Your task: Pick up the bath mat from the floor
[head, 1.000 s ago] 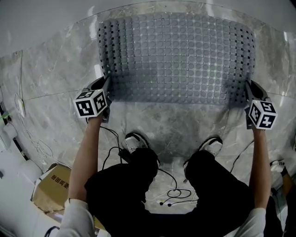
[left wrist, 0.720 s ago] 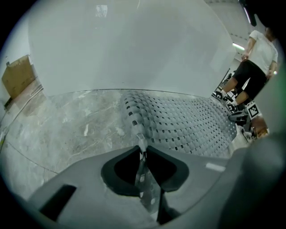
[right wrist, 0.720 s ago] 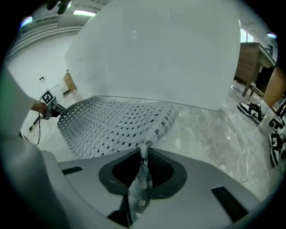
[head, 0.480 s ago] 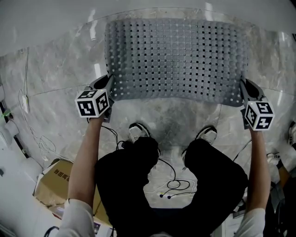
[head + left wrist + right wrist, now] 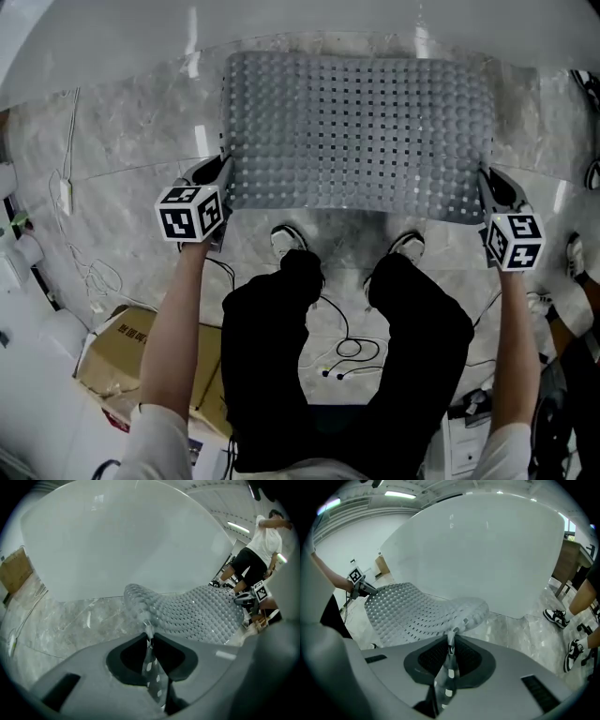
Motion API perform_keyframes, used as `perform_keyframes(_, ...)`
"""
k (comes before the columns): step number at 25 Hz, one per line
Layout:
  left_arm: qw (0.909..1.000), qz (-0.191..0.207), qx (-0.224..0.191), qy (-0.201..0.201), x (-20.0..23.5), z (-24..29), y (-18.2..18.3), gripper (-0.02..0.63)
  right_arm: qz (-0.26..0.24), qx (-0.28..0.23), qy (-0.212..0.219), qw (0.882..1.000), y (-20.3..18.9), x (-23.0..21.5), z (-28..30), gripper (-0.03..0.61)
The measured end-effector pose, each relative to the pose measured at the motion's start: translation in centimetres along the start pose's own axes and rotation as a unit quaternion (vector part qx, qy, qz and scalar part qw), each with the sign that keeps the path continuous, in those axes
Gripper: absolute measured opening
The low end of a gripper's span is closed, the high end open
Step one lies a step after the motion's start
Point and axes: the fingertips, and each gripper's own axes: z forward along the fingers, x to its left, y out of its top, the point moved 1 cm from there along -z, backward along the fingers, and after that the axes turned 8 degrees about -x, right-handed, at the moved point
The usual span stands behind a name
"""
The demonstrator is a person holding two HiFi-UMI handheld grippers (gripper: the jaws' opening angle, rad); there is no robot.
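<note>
Marble floor fills the frame, and above it the grey perforated bath mat spans the upper middle, stretched as a flat sheet between the two grippers. Compared with a second ago, the mat sits higher and squarer in the head view; its arch has flattened, and its near edge now overhangs the toes of the person's shoes, with a shadow on the floor beneath. I judge from this that the mat has cleared the floor and the pick-up is essentially done, needing only a steady carry. Both bare forearms reach forward and slightly outward from the bottom of the frame, roughly symmetric, with the marker cubes facing up. The left gripper holds the mat's left edge near its near corner, and its own view shows the jaws pinched tight on the thin perforated edge. The right gripper mirrors it at the right edge, its jaws likewise clamped on the mat's edge. Loose cables lie between the legs at the lower centre.
</note>
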Motion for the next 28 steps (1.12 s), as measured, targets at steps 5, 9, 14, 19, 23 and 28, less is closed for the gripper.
perform_keyframes(5, 0.9999, -0.004, -0.011, 0.002, -0.7, -5.2, 2.6, 0.052, 0.0, -0.004, -0.002, 1.0, 3.5, 1.6, -4.4, 0.046)
perform_keyframes(9, 0.9998, -0.013, -0.016, 0.007, -1.5, -8.9, 4.7, 0.052, -0.005, -0.002, 0.001, 1.0, 6.5, 2.3, -7.6, 0.046)
perform_keyframes(14, 0.9995, -0.018, -0.023, 0.011, -2.9, -14.1, 7.5, 0.052, -0.013, -0.006, -0.001, 1.0, 10.6, 3.0, -12.0, 0.046)
perform_keyframes(19, 0.9992, -0.02, -0.031, 0.013, -3.9, -19.2, 10.2, 0.051, -0.021, -0.012, 0.0, 1.0, 14.6, 4.1, -16.1, 0.044)
perform_keyframes(23, 0.9989, -0.019, -0.04, 0.017, -4.9, -22.5, 12.9, 0.048, -0.023, -0.022, 0.003, 0.999, 17.5, 4.5, -19.1, 0.043)
perform_keyframes(28, 0.9981, -0.025, -0.052, 0.02, -5.4, -26.3, 15.6, 0.046, -0.02, -0.028, -0.003, 0.999, 20.9, 5.0, -22.2, 0.043)
